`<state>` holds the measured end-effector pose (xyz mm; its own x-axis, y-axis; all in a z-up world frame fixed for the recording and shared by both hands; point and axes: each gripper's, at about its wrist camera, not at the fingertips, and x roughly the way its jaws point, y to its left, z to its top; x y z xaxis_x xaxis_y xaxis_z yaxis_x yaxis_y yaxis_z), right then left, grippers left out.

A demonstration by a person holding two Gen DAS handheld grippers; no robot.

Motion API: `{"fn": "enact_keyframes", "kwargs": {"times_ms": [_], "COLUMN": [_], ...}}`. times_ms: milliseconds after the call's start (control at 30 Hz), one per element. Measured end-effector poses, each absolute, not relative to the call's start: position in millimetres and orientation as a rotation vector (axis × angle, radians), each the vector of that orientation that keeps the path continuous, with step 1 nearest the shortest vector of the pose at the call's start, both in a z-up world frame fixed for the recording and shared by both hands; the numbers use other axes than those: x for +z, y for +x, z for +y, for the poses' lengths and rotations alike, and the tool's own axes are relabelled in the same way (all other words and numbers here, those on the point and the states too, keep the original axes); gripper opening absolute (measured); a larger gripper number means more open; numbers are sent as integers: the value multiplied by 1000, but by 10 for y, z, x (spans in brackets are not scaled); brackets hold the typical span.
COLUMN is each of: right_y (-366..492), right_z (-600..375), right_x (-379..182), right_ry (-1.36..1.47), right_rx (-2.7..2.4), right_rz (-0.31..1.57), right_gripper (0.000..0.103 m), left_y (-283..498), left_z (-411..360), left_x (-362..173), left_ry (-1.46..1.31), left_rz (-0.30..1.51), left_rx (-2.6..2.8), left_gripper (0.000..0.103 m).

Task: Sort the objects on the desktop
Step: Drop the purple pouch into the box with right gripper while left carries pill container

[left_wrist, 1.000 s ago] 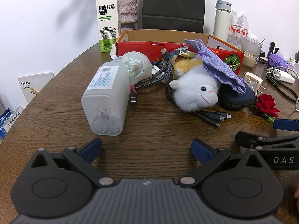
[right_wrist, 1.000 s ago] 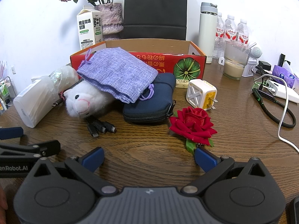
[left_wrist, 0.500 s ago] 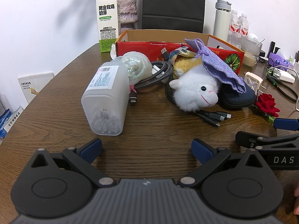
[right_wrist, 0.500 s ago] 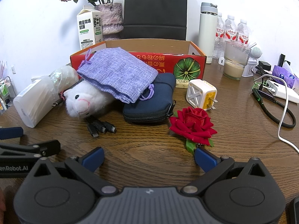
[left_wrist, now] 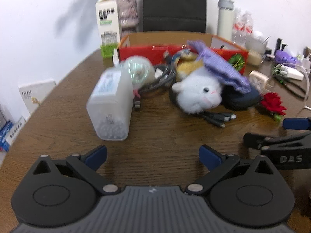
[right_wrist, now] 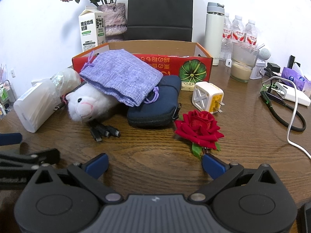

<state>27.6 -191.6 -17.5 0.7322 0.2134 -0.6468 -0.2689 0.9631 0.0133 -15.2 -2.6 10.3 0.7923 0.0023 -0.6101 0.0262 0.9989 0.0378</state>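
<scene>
Right wrist view, white plush toy (right_wrist: pixel 85 104) under purple knitted pouch (right_wrist: pixel 121 78), red rose (right_wrist: pixel 200 129) nearby, both grippers' jaws apart, empty

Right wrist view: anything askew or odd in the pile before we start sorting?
Yes. The purple pouch is draped crookedly over the white plush toy and the navy case. The translucent container lies tipped on its side, left of the toy. Nothing looks spilled or broken.
</scene>
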Motion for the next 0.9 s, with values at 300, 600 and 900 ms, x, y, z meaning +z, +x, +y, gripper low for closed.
{"fn": "enact_keyframes", "kwargs": {"times_ms": [300, 600, 900], "right_y": [129, 765, 1045], "right_z": [-2083, -1642, -1333], "right_x": [201, 477, 360], "right_ry": [7, 42, 99], "right_rx": [321, 436, 405], "right_rz": [600, 552, 620], "right_gripper": [98, 83, 13], "left_y": [-51, 380, 130], "left_z": [315, 558, 550], "left_x": [412, 359, 503], "left_ry": [9, -72, -77], "left_rz": [488, 580, 507], "left_rx": [51, -3, 6], "left_gripper": [97, 42, 41]}}
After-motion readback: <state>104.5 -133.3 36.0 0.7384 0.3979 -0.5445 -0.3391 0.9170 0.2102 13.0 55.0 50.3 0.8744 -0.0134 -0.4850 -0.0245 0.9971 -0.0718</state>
